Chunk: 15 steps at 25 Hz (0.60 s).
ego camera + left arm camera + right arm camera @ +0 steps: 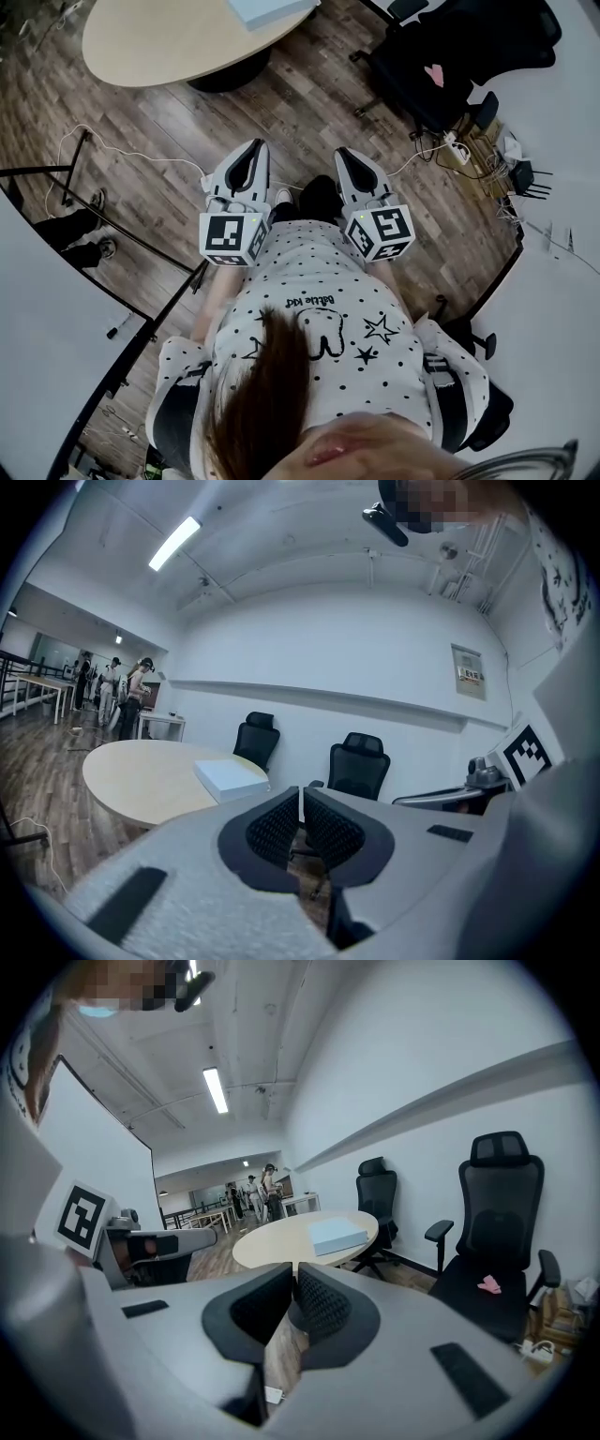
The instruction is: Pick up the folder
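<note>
The right gripper [293, 1272], its fingers [323, 1302] pressed together on nothing, faces a round table [272, 1244] bearing a pale blue folder [336, 1235], with a black chair [497, 1232] at the right.

In the head view the two grippers sit side by side at mid-frame, held out level ahead of the person's chest and pointing toward the top edge. The left gripper [253, 150] has its jaws pressed together with nothing between them. The right gripper [344, 155] is closed and empty too, tilted slightly toward the upper left
</note>
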### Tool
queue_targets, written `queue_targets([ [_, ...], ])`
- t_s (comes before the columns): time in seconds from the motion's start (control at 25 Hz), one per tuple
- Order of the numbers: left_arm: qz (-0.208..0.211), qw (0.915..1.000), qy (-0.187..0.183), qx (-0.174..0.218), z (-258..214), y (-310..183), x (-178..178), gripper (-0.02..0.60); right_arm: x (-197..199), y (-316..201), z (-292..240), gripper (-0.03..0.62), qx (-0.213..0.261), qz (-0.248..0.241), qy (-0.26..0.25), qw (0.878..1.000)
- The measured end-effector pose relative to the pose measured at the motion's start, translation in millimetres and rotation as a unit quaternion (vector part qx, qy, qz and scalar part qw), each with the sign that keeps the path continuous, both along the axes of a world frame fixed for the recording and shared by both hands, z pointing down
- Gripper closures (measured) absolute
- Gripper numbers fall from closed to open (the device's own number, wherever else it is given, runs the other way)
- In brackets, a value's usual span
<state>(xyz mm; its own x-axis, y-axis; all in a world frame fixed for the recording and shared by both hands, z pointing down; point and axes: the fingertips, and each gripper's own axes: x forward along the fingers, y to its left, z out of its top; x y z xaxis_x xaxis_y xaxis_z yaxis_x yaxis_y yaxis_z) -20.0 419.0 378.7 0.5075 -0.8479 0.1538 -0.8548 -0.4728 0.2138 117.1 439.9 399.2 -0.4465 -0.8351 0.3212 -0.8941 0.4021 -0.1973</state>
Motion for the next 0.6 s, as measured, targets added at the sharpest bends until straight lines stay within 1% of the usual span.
queue_targets([
  [0.24,0.002,1.0000,0.000,-0.005,3.1,-11.8,6.1,0.554,8.7,-12.7,2.9,0.572,-0.007,0.009,-0.003,1.000],
  [0.4,-0.006,0.9999,-0.004,-0.009,4.8,-23.8,10.3,0.554,11.6,-26.7,7.7,0.572,-0.016,0.000,-0.009,1.000],
  [0.6,-0.024,0.9996,-0.008,-0.011,6.1,-53.9,10.0,0.554,12.3,-61.7,8.8,0.572,-0.017,-0.018,-0.013,1.000],
])
